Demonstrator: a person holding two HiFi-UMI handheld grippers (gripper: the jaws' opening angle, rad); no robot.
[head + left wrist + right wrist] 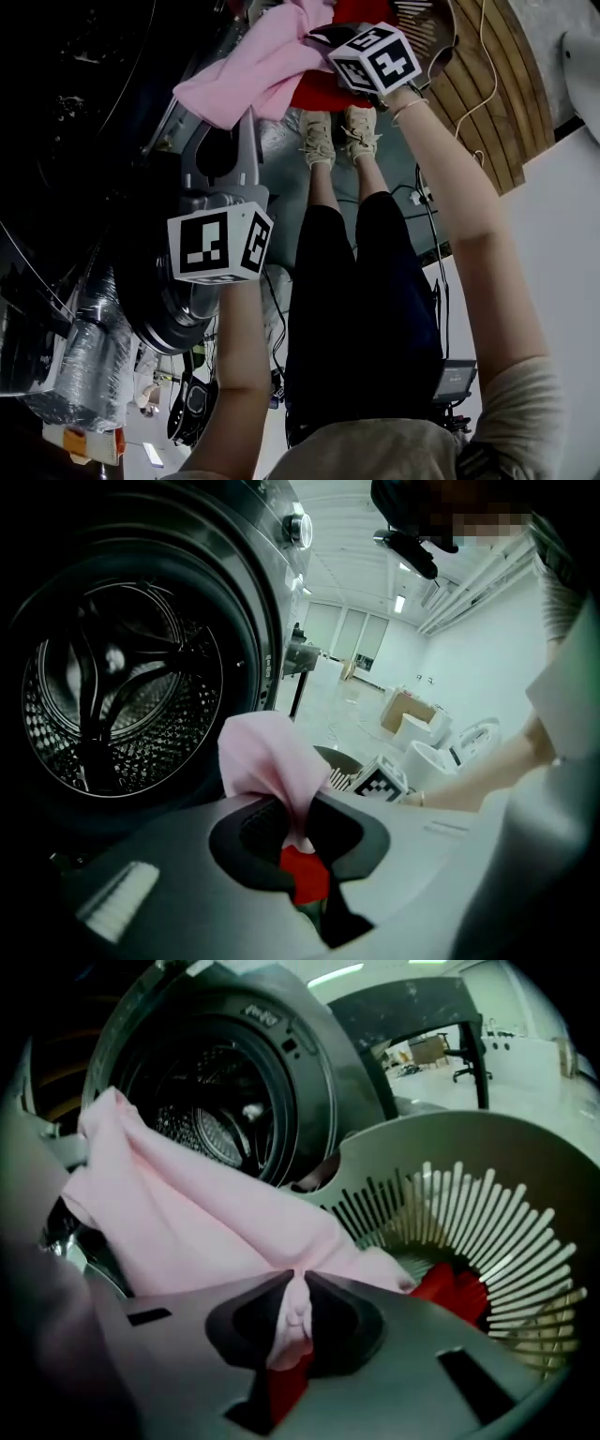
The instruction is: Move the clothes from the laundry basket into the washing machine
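A bright white room (375,639) with strip ceiling lights (398,602) fills the background of the left gripper view. The washing machine (122,696) takes up that view's left half, its door open and its steel drum dark inside. Both grippers have hold of one pink garment (187,1222). The left gripper (302,822) has its fingers (253,841) closed on a fold at the bottom centre, and the right gripper (298,1283) pinches another fold the same way. The cloth spans between them, in front of the drum opening. At the right of the right gripper view stands the grey slatted laundry basket (487,1176), with a red garment (455,1288) lying inside it.
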